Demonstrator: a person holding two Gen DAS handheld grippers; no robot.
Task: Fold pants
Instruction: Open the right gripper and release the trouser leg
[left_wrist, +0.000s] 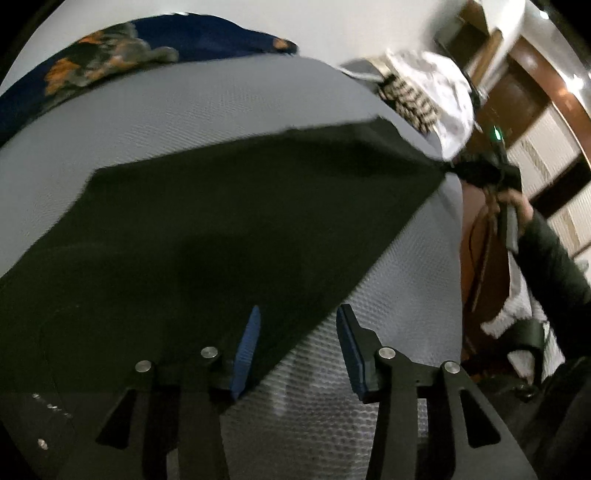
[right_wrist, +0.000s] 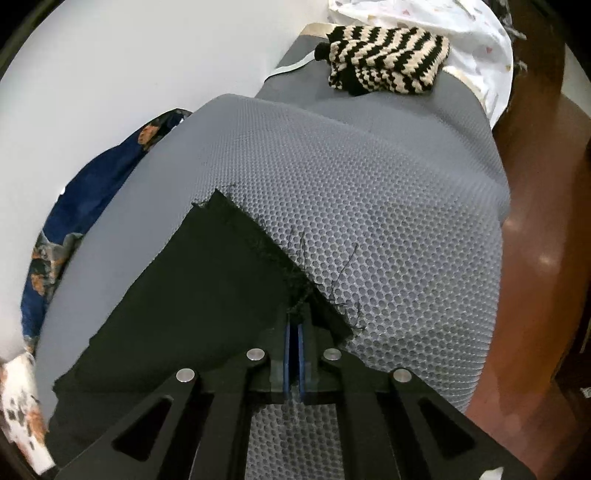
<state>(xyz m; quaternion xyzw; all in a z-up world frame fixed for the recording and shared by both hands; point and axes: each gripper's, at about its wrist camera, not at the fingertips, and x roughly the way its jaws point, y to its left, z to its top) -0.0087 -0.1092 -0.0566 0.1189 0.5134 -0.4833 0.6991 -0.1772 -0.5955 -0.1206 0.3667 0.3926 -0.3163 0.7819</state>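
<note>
right tool (right_wrist: 294, 332) pinching pants (right_wrist: 177, 295) frayed corner

Your right tool (right_wrist: 294, 332) is clamped on the frayed hem of the black pants (right_wrist: 192, 295), which spread toward 8 o'clock over the grey mesh bed (right_wrist: 388, 229). A striped knit (right_wrist: 388, 64) lies at 1 o'clock.

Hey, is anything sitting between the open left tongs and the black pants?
Nothing visible. The left tongs hang open right at the edge of the black pants, with only the grey mesh mattress under them. The right tongs already pinch the frayed hem.
</note>
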